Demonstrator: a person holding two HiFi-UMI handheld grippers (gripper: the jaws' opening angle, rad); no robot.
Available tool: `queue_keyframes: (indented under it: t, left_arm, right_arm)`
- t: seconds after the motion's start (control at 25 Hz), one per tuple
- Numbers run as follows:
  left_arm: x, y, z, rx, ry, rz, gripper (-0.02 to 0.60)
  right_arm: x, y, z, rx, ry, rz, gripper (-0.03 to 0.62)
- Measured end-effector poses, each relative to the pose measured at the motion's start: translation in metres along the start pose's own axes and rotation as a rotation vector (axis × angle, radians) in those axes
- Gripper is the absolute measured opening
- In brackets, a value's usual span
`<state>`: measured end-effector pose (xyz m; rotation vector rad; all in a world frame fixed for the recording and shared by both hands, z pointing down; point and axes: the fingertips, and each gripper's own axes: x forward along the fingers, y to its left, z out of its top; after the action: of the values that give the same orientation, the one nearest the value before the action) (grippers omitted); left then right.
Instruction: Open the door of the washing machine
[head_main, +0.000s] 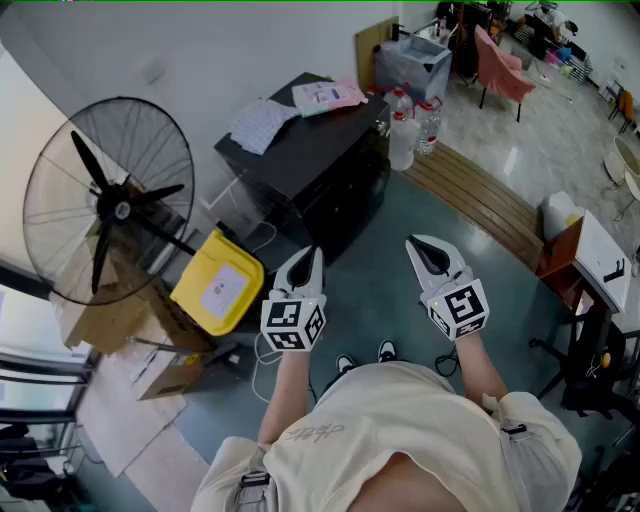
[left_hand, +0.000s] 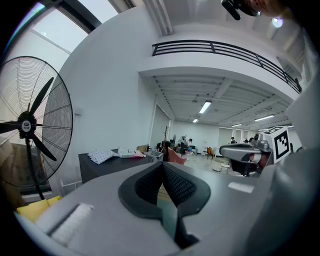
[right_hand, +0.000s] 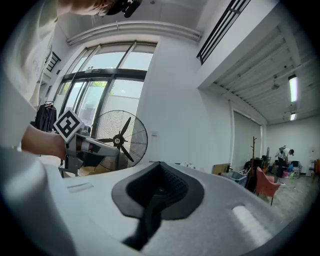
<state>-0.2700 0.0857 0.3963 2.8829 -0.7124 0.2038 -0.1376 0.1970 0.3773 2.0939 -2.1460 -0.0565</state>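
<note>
While I am holding my left gripper and right gripper aloft, both jaws pressed together on nothing, I am finding no washing machine in any view. I am expecting a stiff, latched door; I am planning to pull at its handle.

dark boxy washing machine — door indistinct

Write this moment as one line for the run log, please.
left claw: shut, empty | right claw: shut, empty | both in air, touching nothing
</note>
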Motion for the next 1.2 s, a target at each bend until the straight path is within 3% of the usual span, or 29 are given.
queue_keyframes:
  t: [0.8, 0.84, 0.96, 1.2]
  left_arm:
    - [-0.004, -0.008, -0.014, -0.013, 0.027, -0.032, 0.018]
    - [-0.005, -0.007, -0.016, -0.017, 0.029, -0.034, 0.017]
    - [-0.009, -0.003, -0.022, -0.025, 0.034, -0.040, 0.017]
    - [-0.010, 0.013, -0.030, -0.039, 0.061, -0.087, 0.018]
  right_arm:
    - [-0.005, 0.008, -0.007, 0.058, -0.009, 0.010, 0.003]
    - [-0.004, 0.011, -0.008, 0.063, -0.004, 0.019, 0.010]
    - [0.000, 0.020, -0.012, 0.079, 0.005, 0.032, 0.110]
    - [0.004, 0.032, -0.020, 0.107, 0.037, -0.005, 0.144]
